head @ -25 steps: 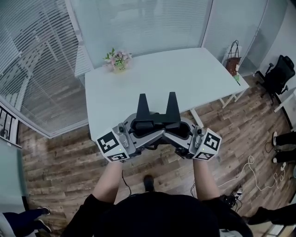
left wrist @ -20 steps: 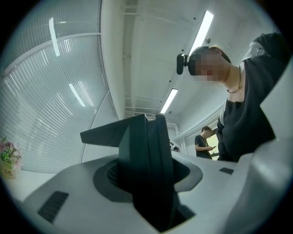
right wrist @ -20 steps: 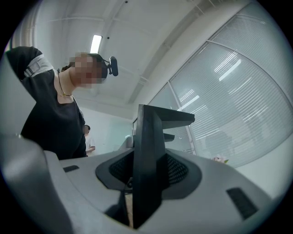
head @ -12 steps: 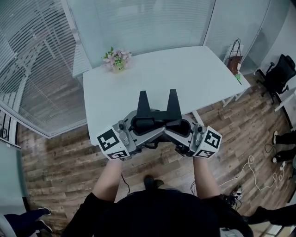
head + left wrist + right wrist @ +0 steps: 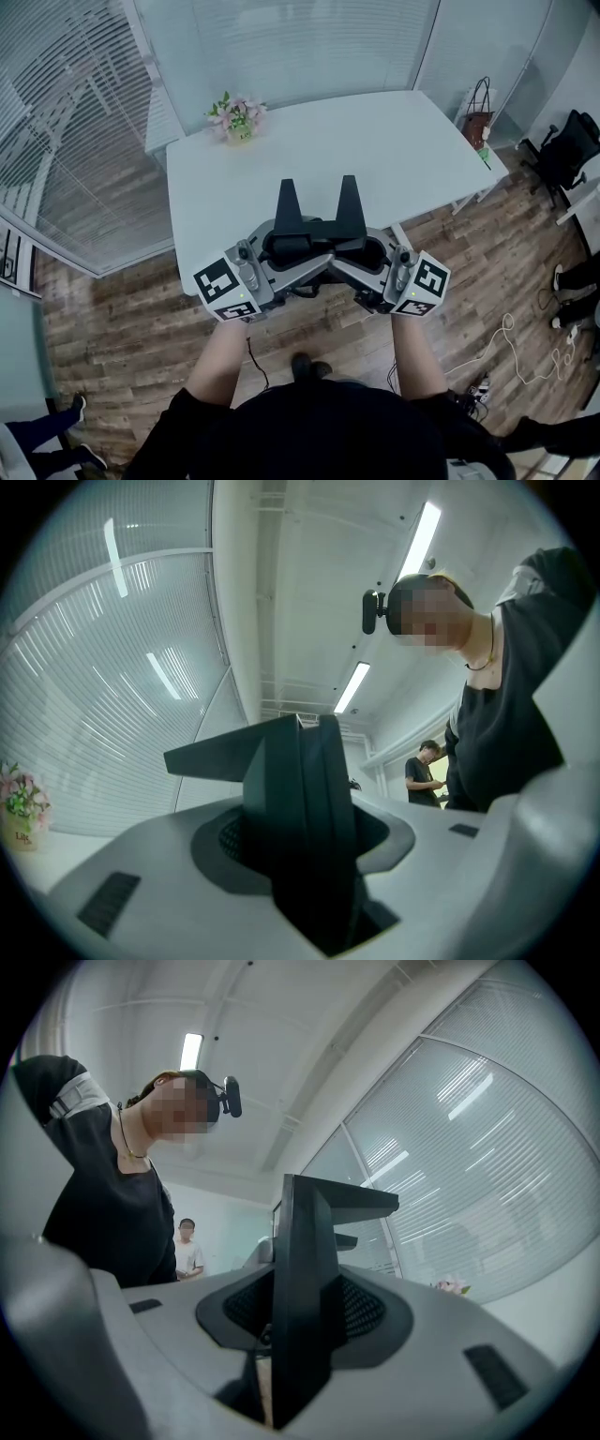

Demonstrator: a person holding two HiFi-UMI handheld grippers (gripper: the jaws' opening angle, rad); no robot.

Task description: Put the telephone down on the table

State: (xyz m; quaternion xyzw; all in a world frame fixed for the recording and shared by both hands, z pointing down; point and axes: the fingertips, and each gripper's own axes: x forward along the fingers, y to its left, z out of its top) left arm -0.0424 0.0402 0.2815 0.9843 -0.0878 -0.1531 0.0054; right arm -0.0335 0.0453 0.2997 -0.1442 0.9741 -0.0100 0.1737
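1. My left gripper (image 5: pixel 288 192): jaws brought together. Its dark fingers (image 5: pixel 281 789) lie flat against each other with no gap and nothing between them. It touches nothing but my hand. Its marker cube (image 5: pixel 223 289) is on the outer side.

2. My right gripper (image 5: pixel 349 187): the same state, closed up on itself and empty, as the right gripper view shows. Its marker cube (image 5: pixel 424 286) is on the outer side. The two grippers are close beside each other in front of my chest, raised off every surface, at the near edge of the table (image 5: pixel 375 141).

3. Telephone: I cannot find it in any view. It is not between either pair of jaws.

4. Table: white, set on a wooden floor (image 5: pixel 122 337).

5. Pot of pink flowers (image 5: pixel 236 120): at the table's far left corner, well apart from both grippers.

6. Dark bag with a looped handle (image 5: pixel 473 127): at the table's far right corner. I cannot tell whether it is on the table or beside it.

7. Black office chair (image 5: pixel 567 150): beyond the bag, at the right.

8. Loose cable (image 5: pixel 506 342): on the floor to my right.

9. Glass wall with blinds (image 5: pixel 75 112): left of and behind the table.

10. Second person (image 5: pixel 427 771): standing in the background, far from the grippers.
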